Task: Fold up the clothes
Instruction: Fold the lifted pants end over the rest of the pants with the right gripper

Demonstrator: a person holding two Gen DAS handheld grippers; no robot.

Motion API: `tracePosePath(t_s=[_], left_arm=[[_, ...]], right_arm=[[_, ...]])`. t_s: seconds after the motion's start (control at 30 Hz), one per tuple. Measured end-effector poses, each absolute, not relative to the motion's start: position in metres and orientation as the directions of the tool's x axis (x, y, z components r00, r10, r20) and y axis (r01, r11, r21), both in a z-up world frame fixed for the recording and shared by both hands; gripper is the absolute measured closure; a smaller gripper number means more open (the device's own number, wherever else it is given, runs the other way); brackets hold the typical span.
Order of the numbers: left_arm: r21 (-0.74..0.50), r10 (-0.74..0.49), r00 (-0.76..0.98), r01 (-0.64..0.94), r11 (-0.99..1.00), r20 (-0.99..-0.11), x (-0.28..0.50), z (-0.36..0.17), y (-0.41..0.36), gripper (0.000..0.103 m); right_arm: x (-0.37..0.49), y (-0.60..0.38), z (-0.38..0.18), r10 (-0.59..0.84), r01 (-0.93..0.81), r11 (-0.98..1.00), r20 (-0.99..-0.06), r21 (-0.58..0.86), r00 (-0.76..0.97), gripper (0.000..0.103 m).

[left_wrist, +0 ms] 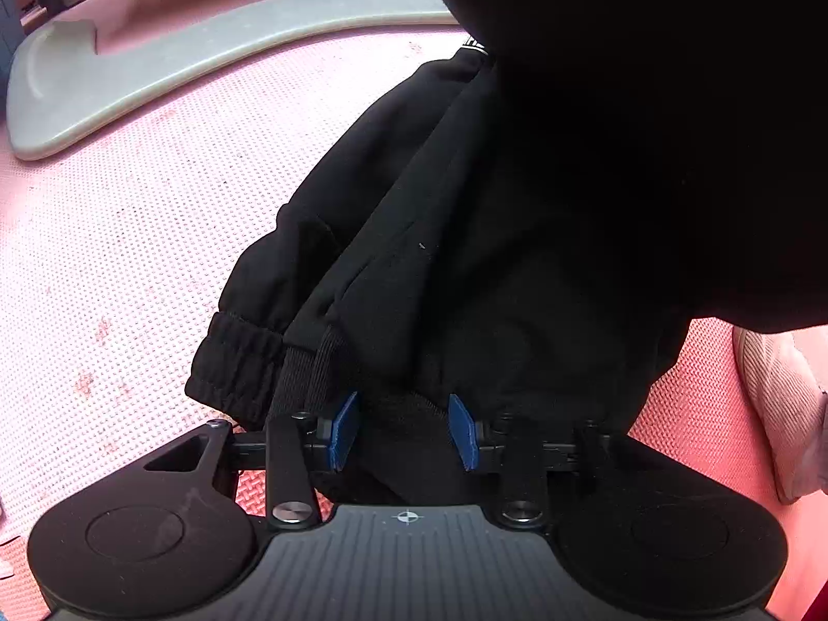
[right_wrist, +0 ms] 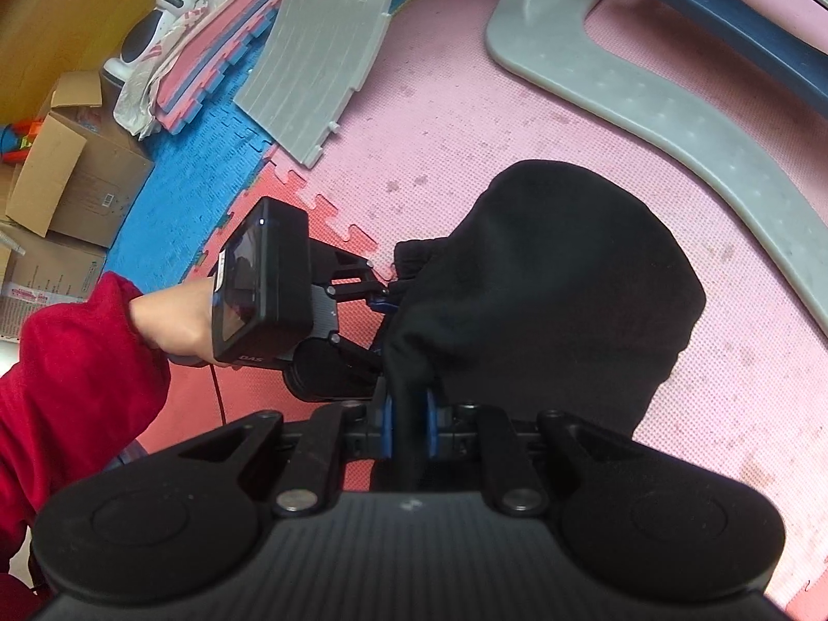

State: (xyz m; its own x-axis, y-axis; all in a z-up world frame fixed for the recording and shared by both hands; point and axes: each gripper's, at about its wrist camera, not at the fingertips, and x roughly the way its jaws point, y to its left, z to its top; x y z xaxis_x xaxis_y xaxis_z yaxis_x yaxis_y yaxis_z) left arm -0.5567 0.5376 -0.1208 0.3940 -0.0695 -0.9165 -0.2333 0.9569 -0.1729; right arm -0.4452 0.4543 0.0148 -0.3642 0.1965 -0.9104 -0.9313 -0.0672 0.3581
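Your right gripper (right_wrist: 409,427), at the lower centre of the right wrist view, is clamped on a fold of the black garment (right_wrist: 564,305), its blue pads (right_wrist: 431,427) pressed close against the cloth. The garment hangs in a dark mound at the centre of that frame, above the pink foam mat (right_wrist: 440,119).

To the left of centre, your left hand (right_wrist: 173,318), in a red sleeve (right_wrist: 72,383), holds the left gripper (right_wrist: 385,323) against the garment's edge.

In the left wrist view, the left gripper (left_wrist: 403,432) sits at the lower centre with its blue pads (left_wrist: 344,432) set apart and a ribbed hem bunched between them; whether they pinch it, you cannot tell. A ribbed cuff (left_wrist: 235,367) lies at the lower left. A grey curved board (left_wrist: 171,59) crosses the upper left.
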Motion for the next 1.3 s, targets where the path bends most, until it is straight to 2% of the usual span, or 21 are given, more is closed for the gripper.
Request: tracePosePath(t_s=[0.33, 0.67, 0.97, 1.3], left_arm=[[-0.185, -0.044, 0.465, -0.263, 0.947, -0.884, -0.575, -0.125, 0.538, 0.064], [-0.210, -0.029, 0.540, -0.276, 0.938, -0.841, -0.599, -0.129, 0.542, 0.064], [-0.228, -0.049, 0.521, -0.285, 0.931, -0.852, -0.638, -0.113, 0.556, 0.064], [-0.235, -0.039, 0.525, -0.312, 0.921, -0.850, -0.661, -0.108, 0.557, 0.062]], right_arm=[[-0.484, 0.485, -0.004, 0.151, -0.905, -0.151, -0.896, 0.397, -0.418, 0.090], [-0.512, 0.505, -0.050, 0.080, -0.893, -0.196, -0.901, 0.405, -0.426, 0.090], [-0.524, 0.514, -0.077, 0.054, -0.912, -0.204, -0.926, 0.355, -0.373, 0.090], [-0.558, 0.511, -0.109, 0.036, -0.947, -0.248, -0.975, 0.205, -0.220, 0.085]])
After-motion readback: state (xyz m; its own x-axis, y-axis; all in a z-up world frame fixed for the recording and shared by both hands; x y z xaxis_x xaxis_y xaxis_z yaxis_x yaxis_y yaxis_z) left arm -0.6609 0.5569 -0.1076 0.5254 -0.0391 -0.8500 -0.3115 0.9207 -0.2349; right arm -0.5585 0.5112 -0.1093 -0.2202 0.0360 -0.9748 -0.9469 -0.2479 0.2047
